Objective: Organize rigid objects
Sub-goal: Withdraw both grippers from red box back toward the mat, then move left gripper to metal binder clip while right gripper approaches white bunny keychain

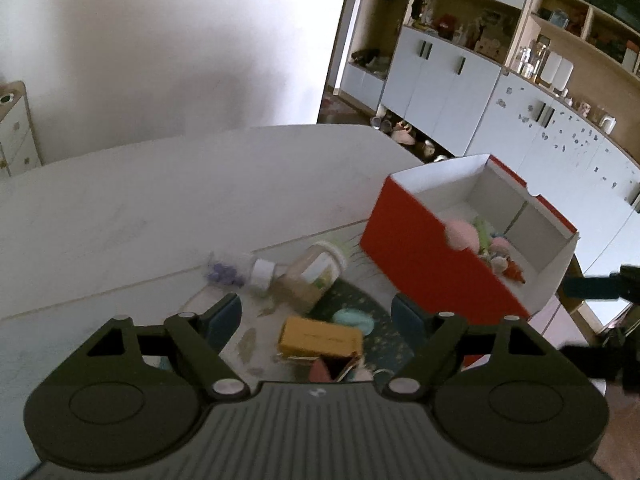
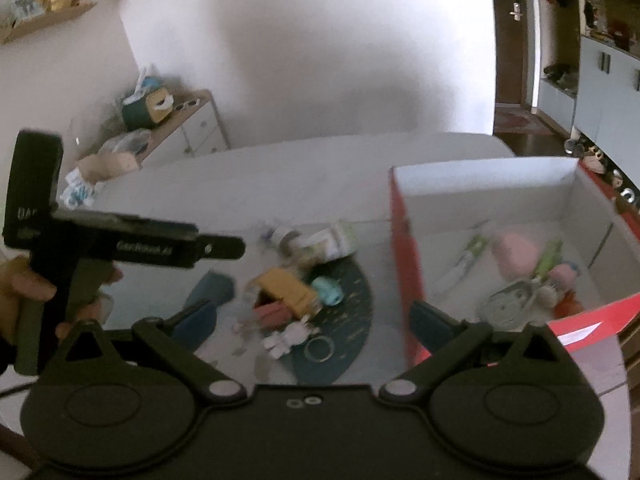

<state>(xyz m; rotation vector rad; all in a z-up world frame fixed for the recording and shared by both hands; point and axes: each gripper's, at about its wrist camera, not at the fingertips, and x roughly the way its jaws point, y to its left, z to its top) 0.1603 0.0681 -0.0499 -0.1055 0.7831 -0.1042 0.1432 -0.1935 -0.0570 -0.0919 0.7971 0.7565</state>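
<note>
A red box with a white inside [image 1: 420, 256] [image 2: 480, 196] stands on the white table at the right and holds a pink soft thing [image 2: 516, 252] and several small items. Loose objects lie on a dark round mat [image 2: 348, 304]: a yellow box [image 1: 320, 338] [image 2: 286, 290], a pale blue item [image 1: 354, 320] [image 2: 328, 290], a lying jar [image 1: 316, 276], a small bottle with purple bits [image 1: 240, 270], white figures [image 2: 286, 338], a ring [image 2: 319, 348]. My left gripper [image 1: 316, 316] is open and empty above the yellow box. My right gripper [image 2: 316, 316] is open and empty above the mat.
The left gripper's body and the hand holding it [image 2: 80, 248] show at the left of the right wrist view. A low drawer unit with clutter [image 2: 160, 128] stands by the wall. Cabinets and shelves [image 1: 500, 80] line the far right.
</note>
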